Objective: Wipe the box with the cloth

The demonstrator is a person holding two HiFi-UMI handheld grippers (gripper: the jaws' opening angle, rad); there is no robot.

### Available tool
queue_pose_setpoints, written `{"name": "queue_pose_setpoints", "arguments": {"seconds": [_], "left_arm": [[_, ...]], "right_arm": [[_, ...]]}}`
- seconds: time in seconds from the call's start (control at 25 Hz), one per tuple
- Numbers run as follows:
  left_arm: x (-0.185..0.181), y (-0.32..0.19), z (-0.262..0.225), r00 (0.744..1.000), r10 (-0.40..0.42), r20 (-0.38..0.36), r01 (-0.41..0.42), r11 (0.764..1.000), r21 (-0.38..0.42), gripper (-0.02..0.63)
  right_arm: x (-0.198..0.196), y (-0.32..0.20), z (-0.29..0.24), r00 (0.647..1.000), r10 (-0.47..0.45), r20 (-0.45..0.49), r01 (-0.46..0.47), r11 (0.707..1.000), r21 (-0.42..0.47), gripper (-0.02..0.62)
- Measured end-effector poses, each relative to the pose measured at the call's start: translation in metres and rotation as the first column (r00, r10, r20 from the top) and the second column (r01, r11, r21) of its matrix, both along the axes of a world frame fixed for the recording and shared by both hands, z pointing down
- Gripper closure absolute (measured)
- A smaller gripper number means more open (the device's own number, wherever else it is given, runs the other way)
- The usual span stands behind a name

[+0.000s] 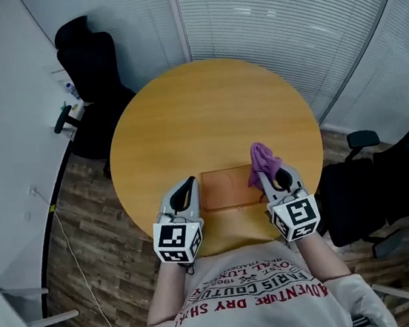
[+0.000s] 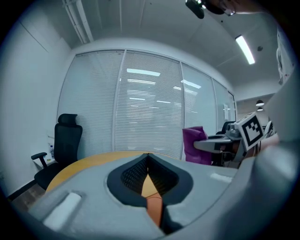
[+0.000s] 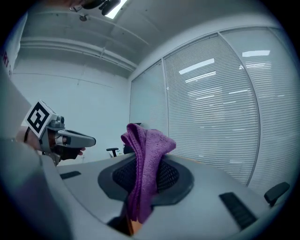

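Observation:
A flat orange-brown box [image 1: 227,187] lies on the round wooden table [image 1: 205,114] near its front edge, between my two grippers. My right gripper [image 1: 268,178] is shut on a purple cloth [image 1: 262,161], which sticks up from its jaws just above the box's right end; the same cloth [image 3: 144,168] hangs pinched between the jaws in the right gripper view. At the box's left end my left gripper [image 1: 186,190] is shut with nothing in it, and a sliver of the box [image 2: 153,208] shows below its jaws [image 2: 148,174].
Black office chairs stand at the far left [image 1: 90,69] and at the right [image 1: 387,187] of the table. Glass walls with blinds [image 1: 282,14] run behind it. A white desk edge [image 1: 27,294] sits at the left over wood flooring.

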State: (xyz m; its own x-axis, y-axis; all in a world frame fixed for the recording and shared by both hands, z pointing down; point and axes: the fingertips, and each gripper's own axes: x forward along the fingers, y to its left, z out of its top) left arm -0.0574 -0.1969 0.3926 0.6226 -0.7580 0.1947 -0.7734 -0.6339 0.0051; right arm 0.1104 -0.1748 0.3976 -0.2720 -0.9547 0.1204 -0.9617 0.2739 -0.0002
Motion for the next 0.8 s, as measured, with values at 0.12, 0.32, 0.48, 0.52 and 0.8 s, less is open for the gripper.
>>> {"name": "queue_pose_setpoints", "arguments": {"seconds": [0.12,0.32,0.48,0.52,0.8], "left_arm": [[-0.001,-0.005,-0.006,1.0,0.001,-0.008,-0.001,1.0,0.013,0.597],[0.001,-0.009,-0.008,1.0,0.01,-0.006,-0.009,1.0,0.025,0.597],[0.004,-0.011,-0.009,1.0,0.016,-0.006,-0.016,0.999,0.029,0.597],[0.003,-0.012,-0.01,1.0,0.016,-0.006,-0.016,0.999,0.031,0.597],[0.0,-0.016,-0.014,0.999,0.01,-0.033,-0.009,0.999,0.043,0.597]], "right_arm": [[0.001,-0.003,0.002,1.0,0.009,0.001,-0.009,1.0,-0.01,0.52],[0.002,-0.008,0.004,1.0,0.0,0.004,0.0,1.0,-0.011,0.522],[0.0,-0.01,0.004,1.0,-0.015,0.0,0.015,1.0,-0.008,0.522],[-0.001,-0.011,0.003,1.0,-0.02,-0.003,0.02,1.0,-0.007,0.522],[-0.009,-0.018,0.006,0.999,-0.049,-0.006,0.049,0.999,-0.003,0.522]]}}
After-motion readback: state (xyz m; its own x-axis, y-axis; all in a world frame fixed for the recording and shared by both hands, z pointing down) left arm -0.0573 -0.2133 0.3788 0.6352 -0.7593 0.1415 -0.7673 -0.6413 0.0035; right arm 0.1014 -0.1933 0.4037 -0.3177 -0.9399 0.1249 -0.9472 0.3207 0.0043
